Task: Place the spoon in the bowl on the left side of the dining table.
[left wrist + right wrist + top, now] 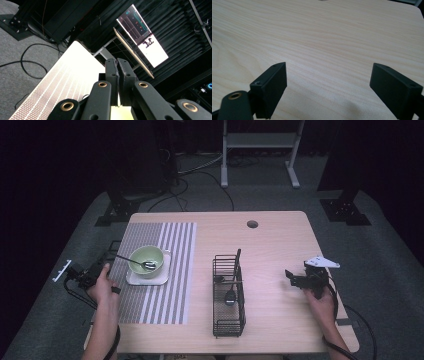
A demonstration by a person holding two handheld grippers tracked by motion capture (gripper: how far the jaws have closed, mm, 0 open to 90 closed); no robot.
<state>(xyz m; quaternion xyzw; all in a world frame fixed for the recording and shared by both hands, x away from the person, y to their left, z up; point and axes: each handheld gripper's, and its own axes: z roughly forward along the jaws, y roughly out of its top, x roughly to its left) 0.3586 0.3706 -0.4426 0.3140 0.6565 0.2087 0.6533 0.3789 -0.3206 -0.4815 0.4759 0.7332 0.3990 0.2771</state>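
A pale green bowl (147, 258) sits on a white square plate (161, 279) on the striped placemat (170, 270). A metal spoon (135, 261) rests in the bowl, its handle pointing left toward my left gripper (113, 254). That gripper hangs at the table's left edge. In the left gripper view its jaws (116, 61) are pressed together and tilted upward, with no spoon visible between them. I cannot tell whether they touch the handle. My right gripper (296, 278) hovers low over bare wood at the right, its jaws (328, 87) wide apart and empty.
A black wire rack (229, 295) stands mid-table with dark utensils (231, 292) in it. A cable hole (252, 224) lies near the far edge. Cables trail over the grey floor, and a white frame (260, 150) stands beyond. A lit monitor (141, 35) hangs ahead of the left gripper.
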